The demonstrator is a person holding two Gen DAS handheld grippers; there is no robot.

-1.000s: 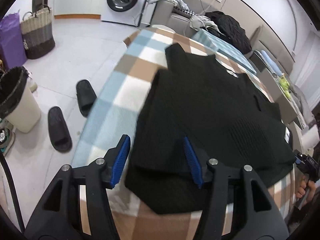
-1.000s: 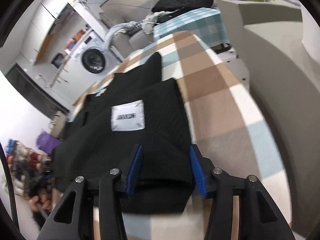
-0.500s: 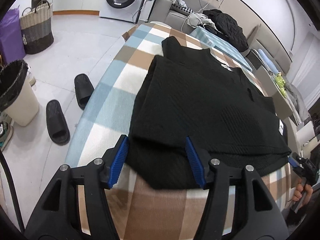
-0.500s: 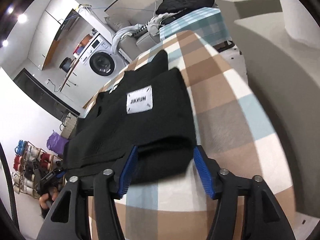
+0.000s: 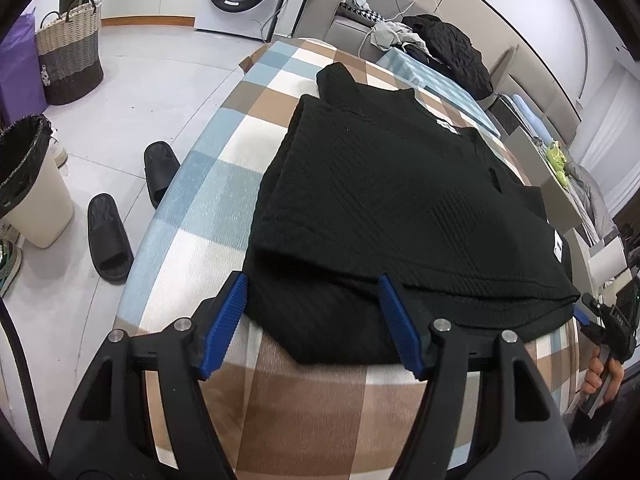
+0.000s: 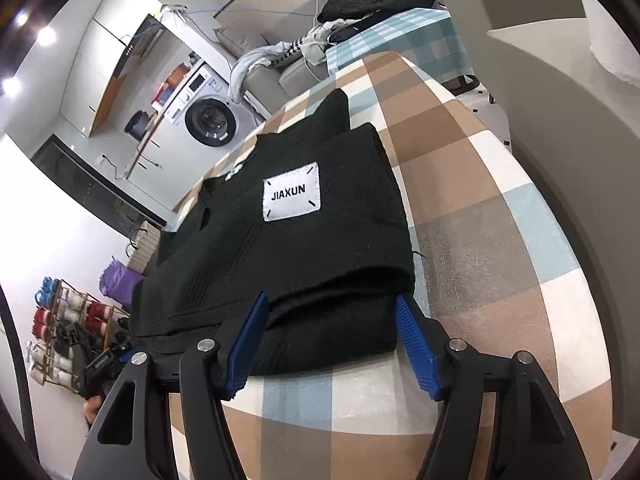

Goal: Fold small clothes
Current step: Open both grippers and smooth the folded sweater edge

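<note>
Folded black sweater (image 5: 392,216) on checked tabletop (image 5: 208,184), near edge; left gripper (image 5: 312,316) and right gripper (image 6: 332,336) spread wide, each straddling a sweater corner.

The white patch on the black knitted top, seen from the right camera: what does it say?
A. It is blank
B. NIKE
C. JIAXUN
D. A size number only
C: in the right wrist view the white patch sewn on the folded black knitted top reads JIAXUN in black capitals, with short black stitch marks at its corners.
</note>
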